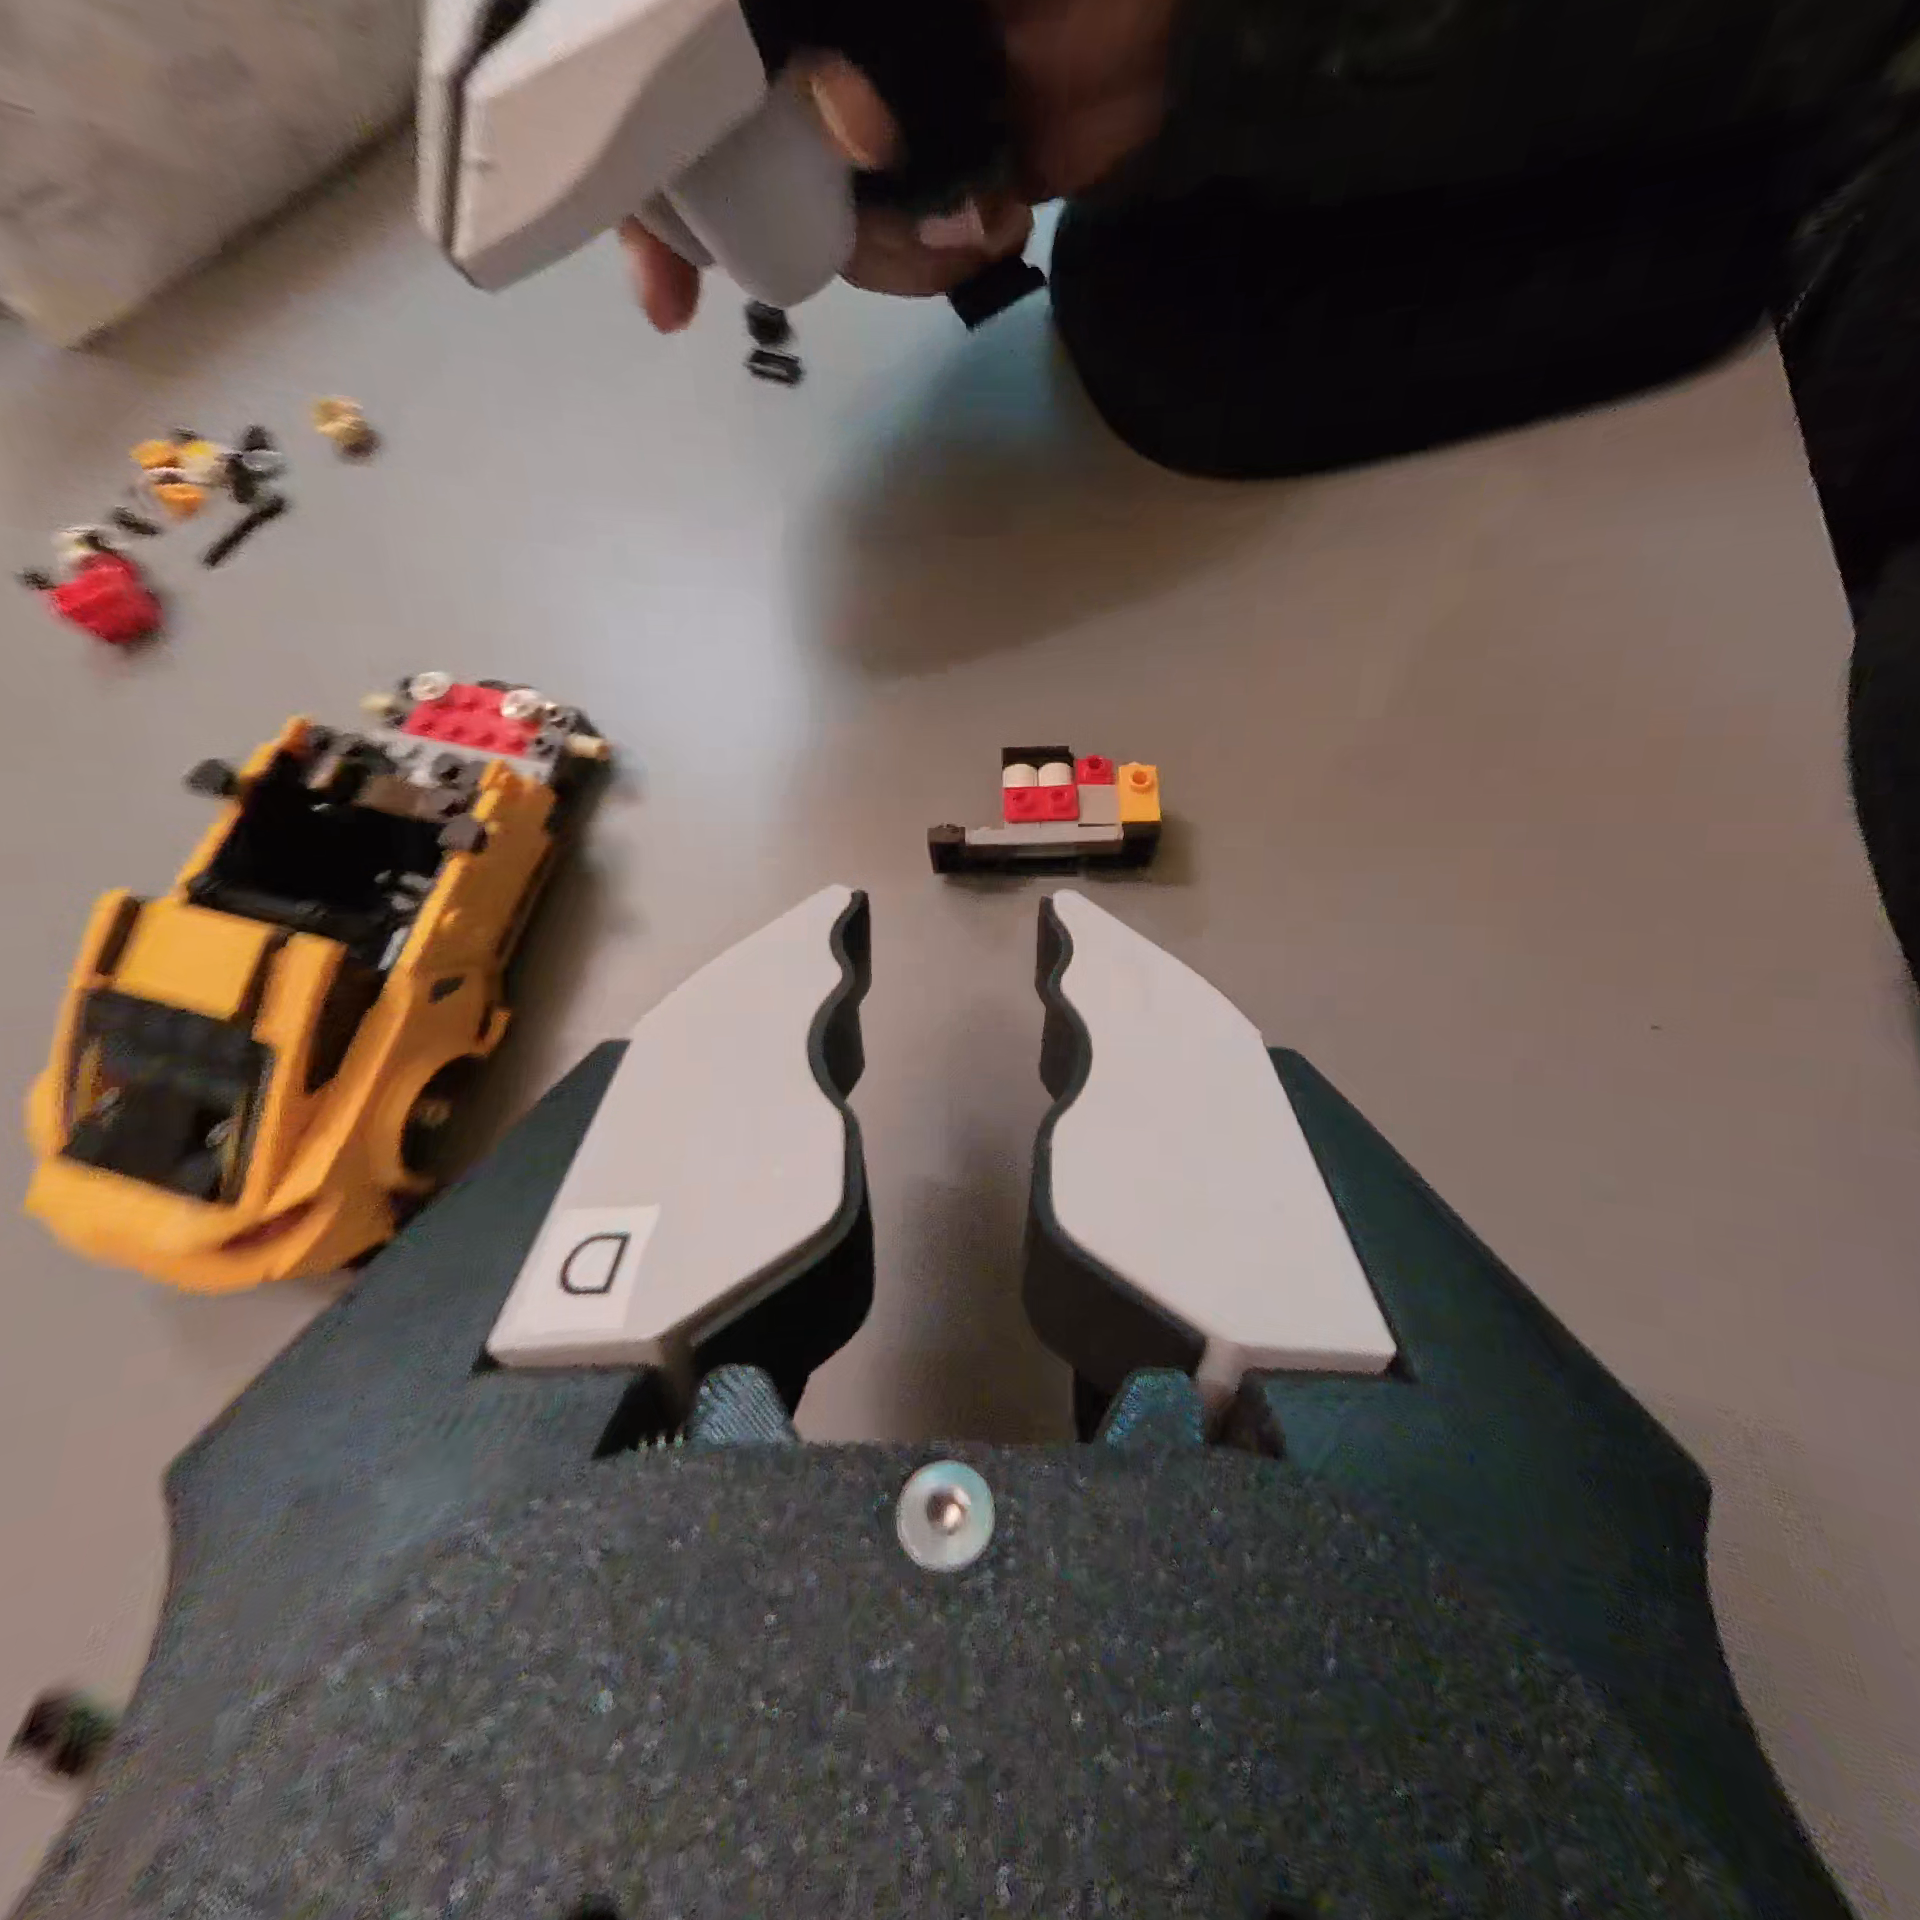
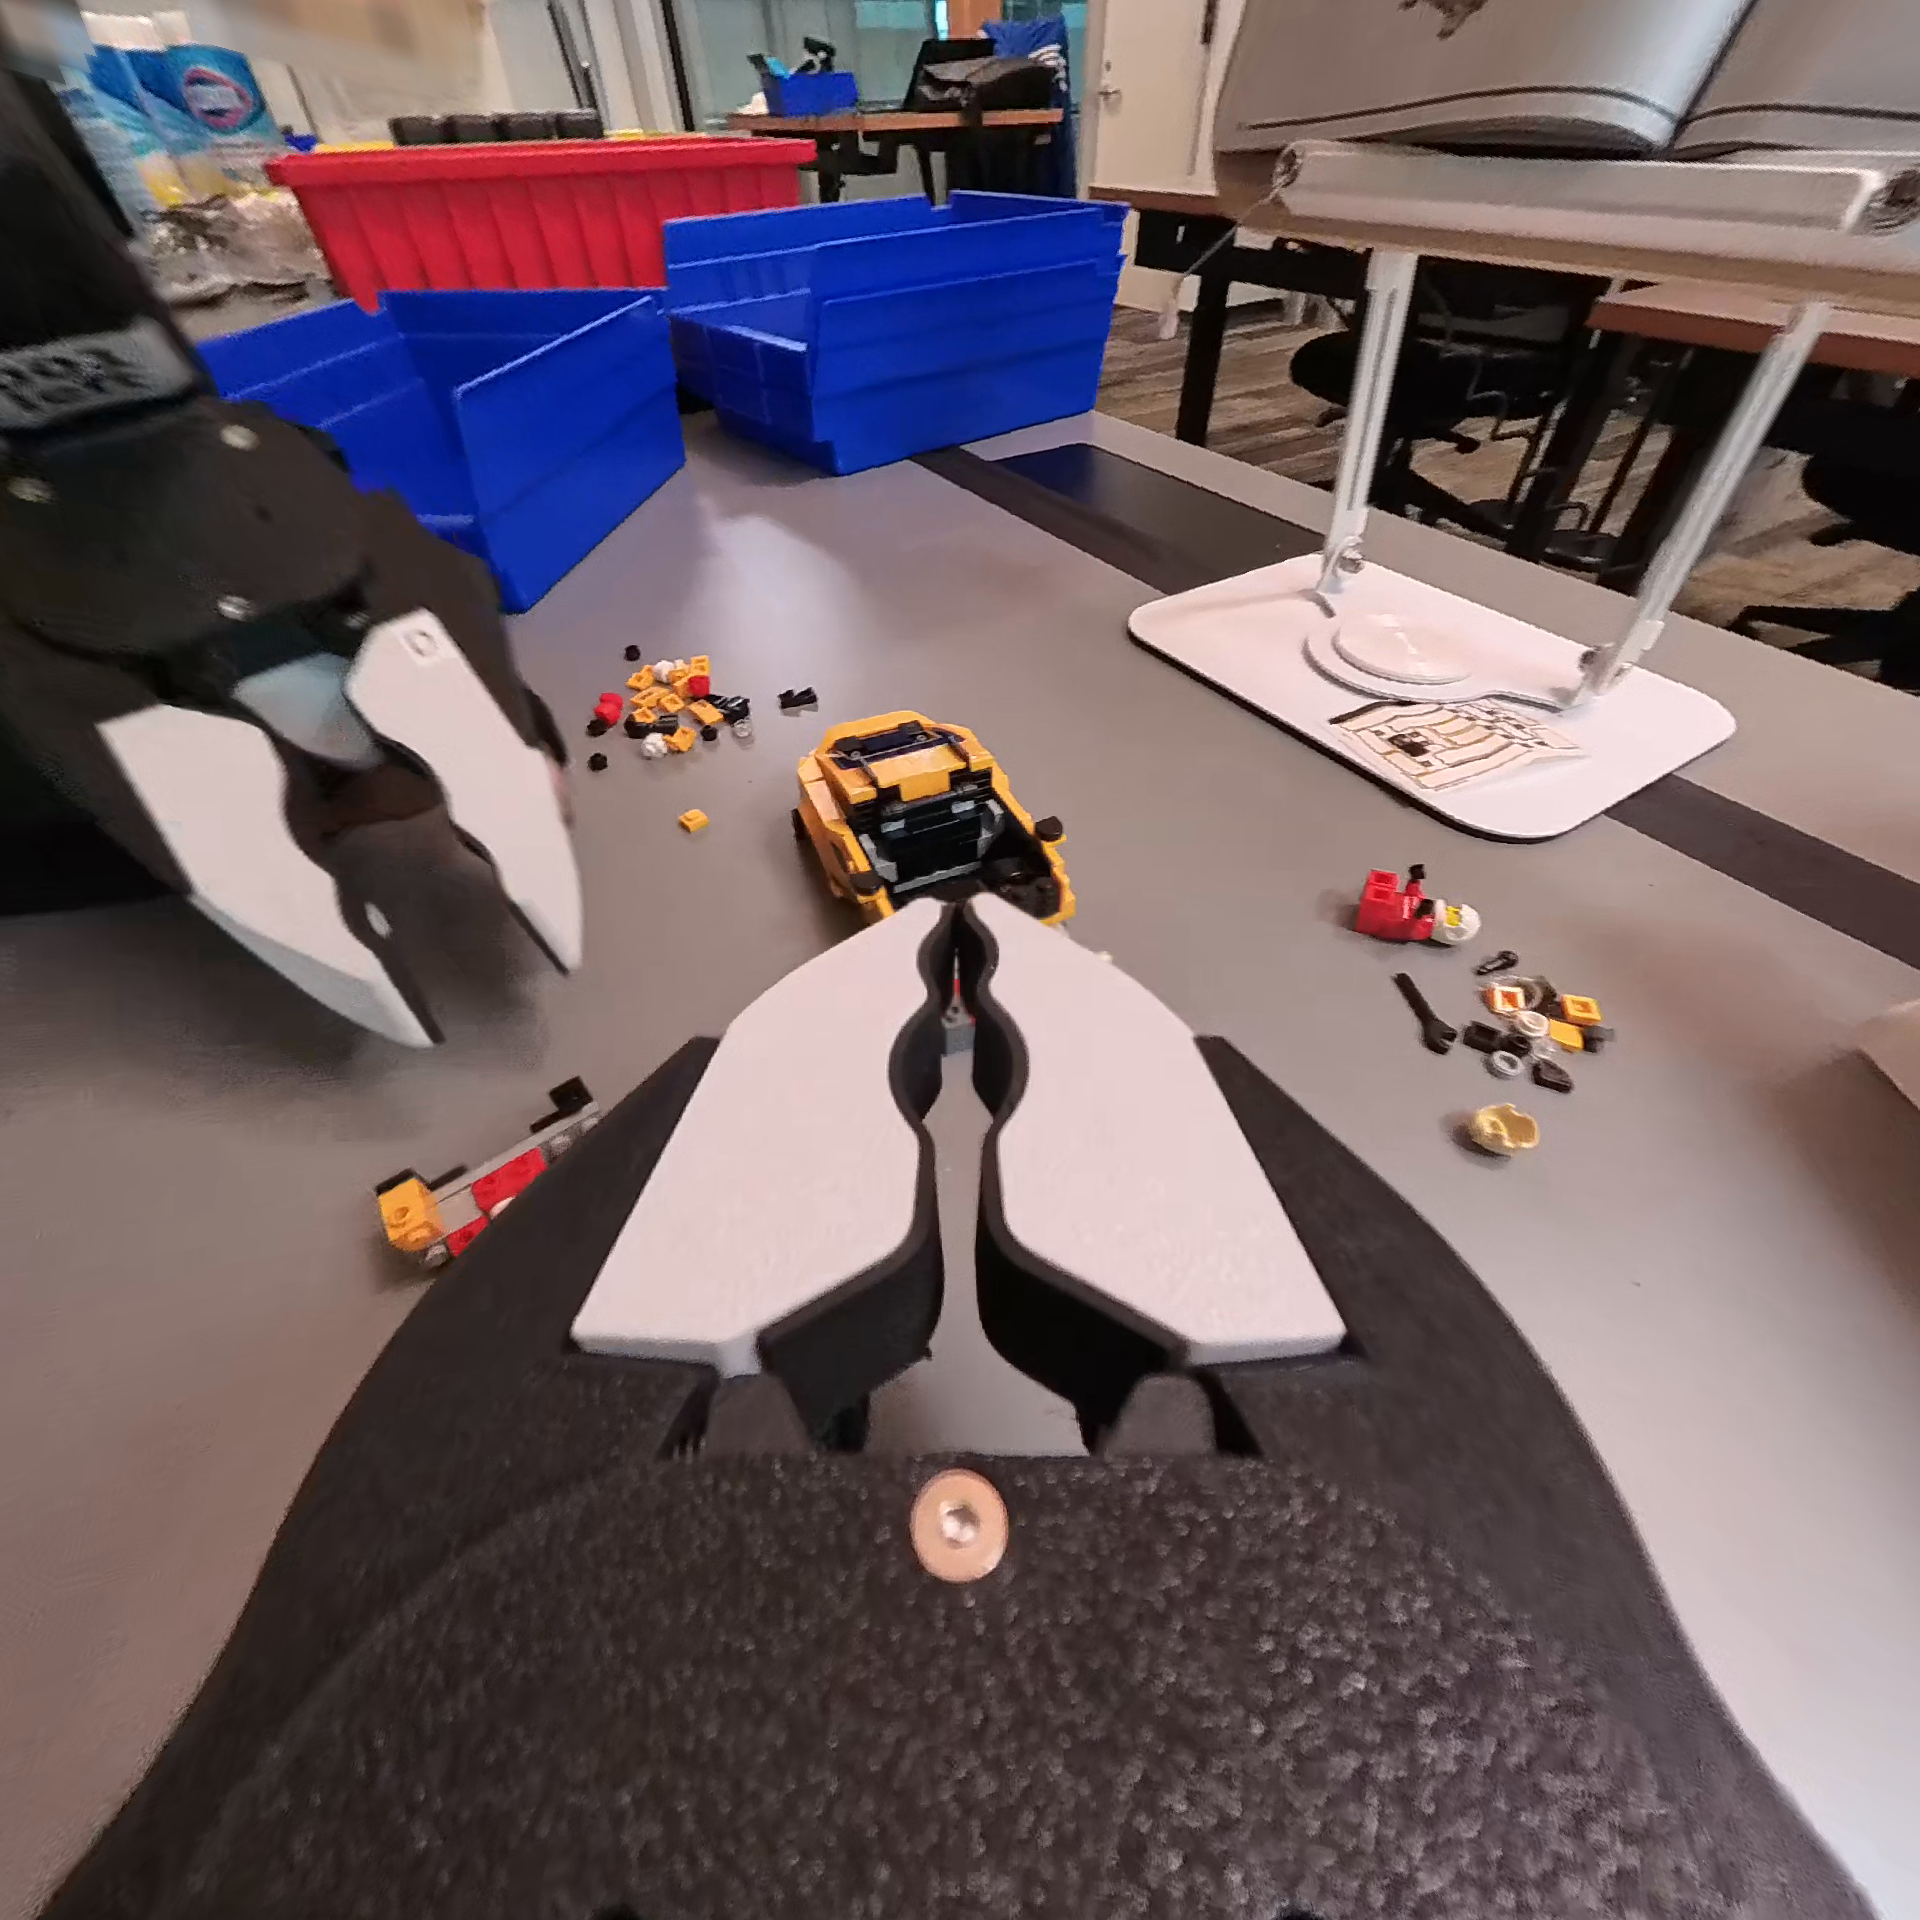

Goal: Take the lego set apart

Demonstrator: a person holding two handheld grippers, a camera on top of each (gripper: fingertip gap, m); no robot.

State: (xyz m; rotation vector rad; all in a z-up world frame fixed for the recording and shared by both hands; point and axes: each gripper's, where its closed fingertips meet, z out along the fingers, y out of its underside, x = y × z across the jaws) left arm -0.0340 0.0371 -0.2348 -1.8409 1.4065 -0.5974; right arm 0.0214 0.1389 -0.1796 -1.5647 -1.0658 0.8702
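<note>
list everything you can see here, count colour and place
car: 1, yellow and black, partly stripped, mid table
chunk: 1, red, grey, black and orange, ahead of the left gripper
far pile: 1 heap, yellow, black and red, behind the car
near pile: 1 heap, black, orange and grey, right of the car
red piece: 1, beside a small white part, above the near pile
blue bins: several, far table edge
red bin: 1, behind the blue bins
stand: 1, white base, far right
table: 1, grey
left gripper: open, empty
right gripper: nearly shut, something small red and grey between the fingers
</note>
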